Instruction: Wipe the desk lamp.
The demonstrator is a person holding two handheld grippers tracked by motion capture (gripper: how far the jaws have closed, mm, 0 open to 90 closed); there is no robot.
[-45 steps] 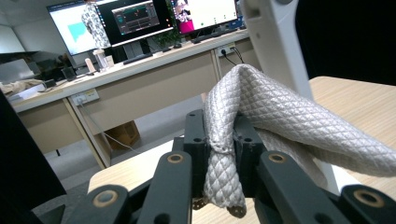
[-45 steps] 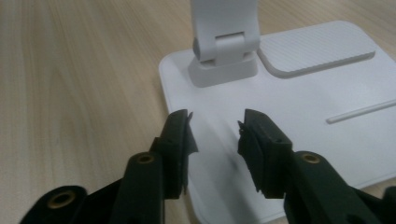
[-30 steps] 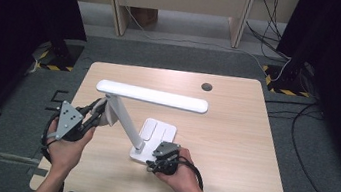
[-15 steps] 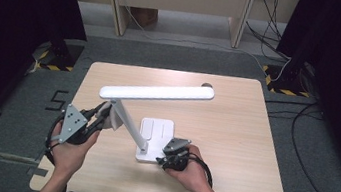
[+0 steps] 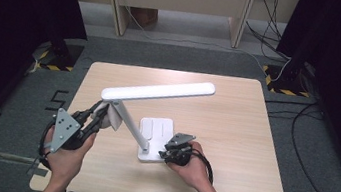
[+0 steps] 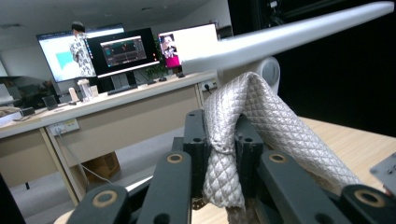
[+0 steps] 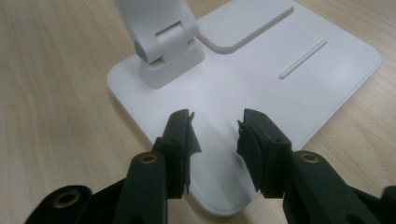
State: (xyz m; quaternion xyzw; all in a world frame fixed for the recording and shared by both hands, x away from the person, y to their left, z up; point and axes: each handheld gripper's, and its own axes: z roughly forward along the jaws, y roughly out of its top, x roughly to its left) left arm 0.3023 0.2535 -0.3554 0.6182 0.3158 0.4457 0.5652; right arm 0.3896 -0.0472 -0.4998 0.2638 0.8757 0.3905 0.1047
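Quilted silver cloth (image 6: pixel 261 121) in left hand-held gripper (image 6: pixel 219 140)

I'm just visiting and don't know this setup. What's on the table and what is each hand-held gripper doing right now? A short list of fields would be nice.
Surface: wooden table
Main object: white desk lamp, light bar raised on a slanted arm
Lamp base: flat white plate resting on the table
Left hand-held gripper: shut on a grey quilted cloth, held by the lamp's arm under the bar
Right hand-held gripper: open, jaws over the near edge of the lamp base
Contact with base: cannot tell
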